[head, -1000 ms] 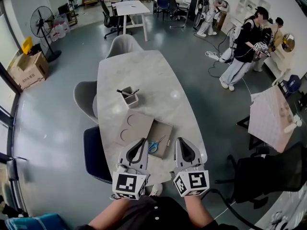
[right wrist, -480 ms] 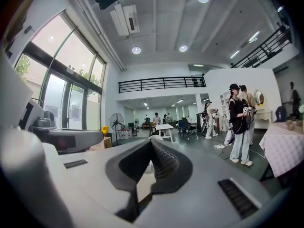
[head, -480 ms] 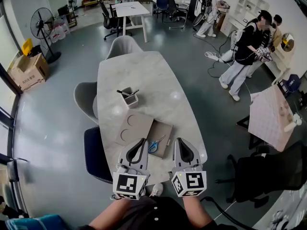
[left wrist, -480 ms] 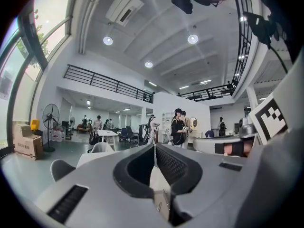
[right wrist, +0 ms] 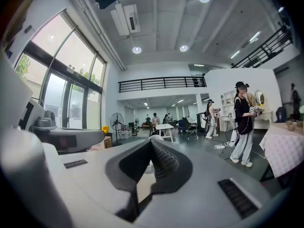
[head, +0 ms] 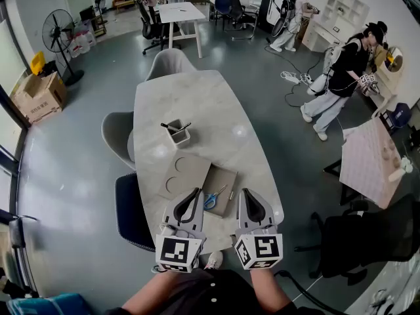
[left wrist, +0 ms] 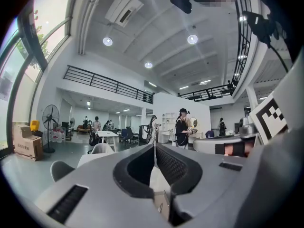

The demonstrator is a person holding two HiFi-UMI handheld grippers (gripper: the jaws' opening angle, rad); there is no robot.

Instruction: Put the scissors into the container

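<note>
Marble table (head: 197, 104) stands in an open office, a grey container (head: 177, 134) holding pens mid-table. Nearer, the left gripper (head: 194, 194) hovers, jaws pressed together, empty. Blue-handled scissors (head: 211, 199) lie on a brown board (head: 227, 176), well apart from the container. The right gripper (head: 244, 193) is likewise closed, empty.

A low lane runs toward 11 o'clock over flat cardboard sheets (head: 184, 172) to the container (head: 178, 135), its mouth partly blocked by dark pens (head: 168, 127) leaning across it. The tabletop (head: 197, 97) lies open at 12 and 1 o'clock; chairs (head: 117, 133) crowd its 9 o'clock edge.
</note>
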